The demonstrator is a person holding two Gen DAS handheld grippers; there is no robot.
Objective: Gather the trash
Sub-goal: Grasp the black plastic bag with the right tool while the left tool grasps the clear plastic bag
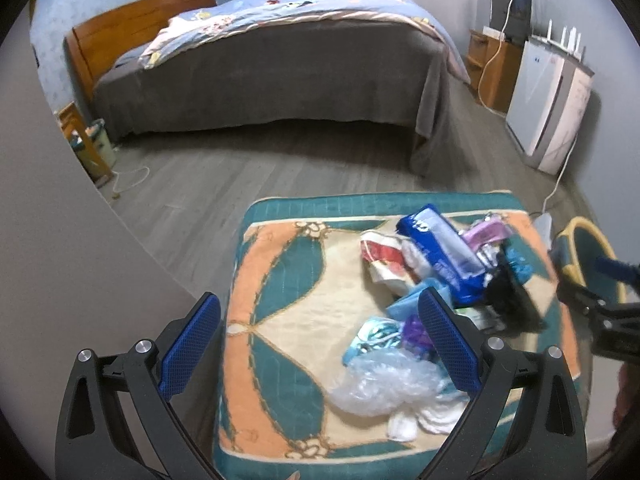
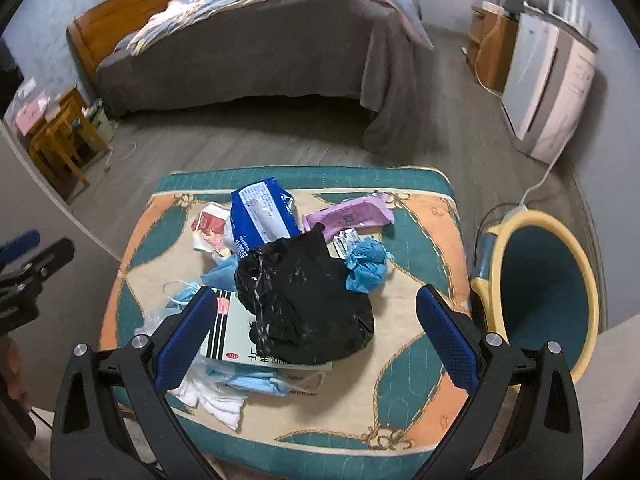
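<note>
On patterned cushion [image 2: 420, 364]: trash pile [image 2: 304, 300]; bed [image 2: 248, 60] behind; both tongs released.

The black bag [image 2: 304, 300] lies over the far corner of the green-and-white box [image 2: 236, 336] and hides what is under it. The box's print is too small to read, and the print on the blue packet [image 2: 260, 216] is no clearer. The face masks [image 2: 256, 384] lie partly under the box. The bin [image 2: 540, 284] shows no bottom. In the left wrist view the right gripper [image 1: 592, 280] is blurred and cut by the right edge.
</note>
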